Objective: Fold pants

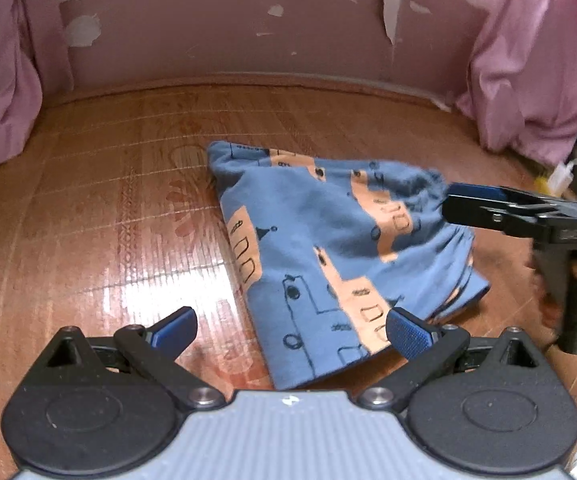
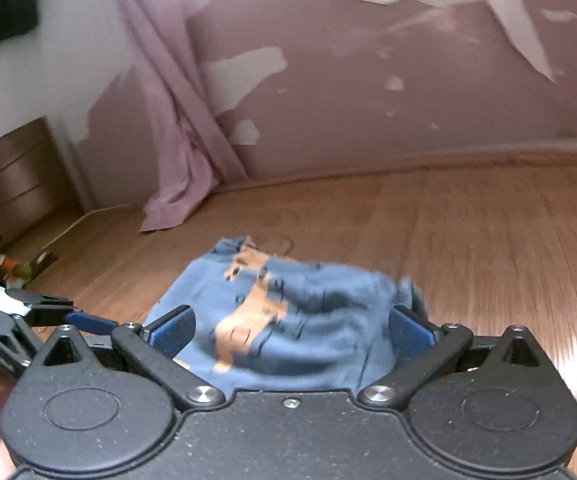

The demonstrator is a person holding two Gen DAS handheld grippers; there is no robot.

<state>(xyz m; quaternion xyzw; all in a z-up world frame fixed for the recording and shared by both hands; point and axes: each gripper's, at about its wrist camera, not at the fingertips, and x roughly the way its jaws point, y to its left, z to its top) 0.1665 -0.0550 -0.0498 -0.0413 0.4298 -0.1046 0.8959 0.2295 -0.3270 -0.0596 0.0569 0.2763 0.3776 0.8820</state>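
1. The pants lie folded on a woven bamboo mat. In the left wrist view their long axis runs from the far left corner toward the near right.
2. The cloth is blue with orange building shapes and dark line drawings. Its gathered edge is on the right, and stacked layers show at the near right corner.
3. The left hand-held gripper hovers at the near edge of the pants with its blue-padded fingers spread wide, gripping nothing.
4. The right hand-held gripper also stands apart, with the bunched, blurred cloth lying between its fingers; I cannot tell whether they touch it.
5. Pink curtains hang at both sides of a peeling pink wall.
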